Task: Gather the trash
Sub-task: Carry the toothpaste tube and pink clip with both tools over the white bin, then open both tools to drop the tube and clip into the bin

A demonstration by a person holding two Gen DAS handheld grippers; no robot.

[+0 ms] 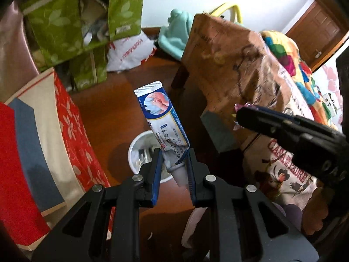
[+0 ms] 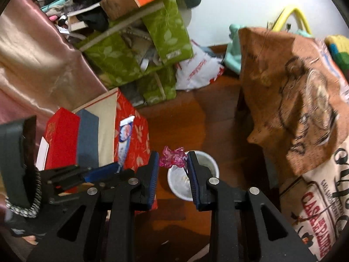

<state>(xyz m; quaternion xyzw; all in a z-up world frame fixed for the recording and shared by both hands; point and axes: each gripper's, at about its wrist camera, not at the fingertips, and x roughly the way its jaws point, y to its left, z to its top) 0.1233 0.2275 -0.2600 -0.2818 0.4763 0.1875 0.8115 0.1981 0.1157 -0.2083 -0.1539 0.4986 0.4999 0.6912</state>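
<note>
**Both grippers loaded above the white bin**

My left gripper (image 1: 174,159) has its fingers closed on a squeezed blue-and-white tube (image 1: 162,118), pinching it at the crumpled lower end just above the grey cap. The tube stands up and away from the fingers, crimped end tilted toward the upper left. Directly beneath it, on the brown wooden floor (image 1: 113,109), I see the white bin (image 1: 136,150), partly hidden behind the tube and the fingers; some pale scraps lie inside.

My right gripper (image 2: 172,161) has its fingers closed on a crumpled pink wrapper (image 2: 172,157), held between the blue pads. In the right wrist view the white bin (image 2: 205,166) sits just behind and below the right-hand finger. The left gripper shows at the left edge of this view with the tube (image 2: 125,139) rising from it.

Around the bin: a red floral box (image 1: 72,118) to the left, green leaf-print boxes (image 1: 65,21) stacked behind, a white plastic bag (image 1: 128,52) near them, and a brown printed sack (image 1: 240,65) draped to the right.
</note>
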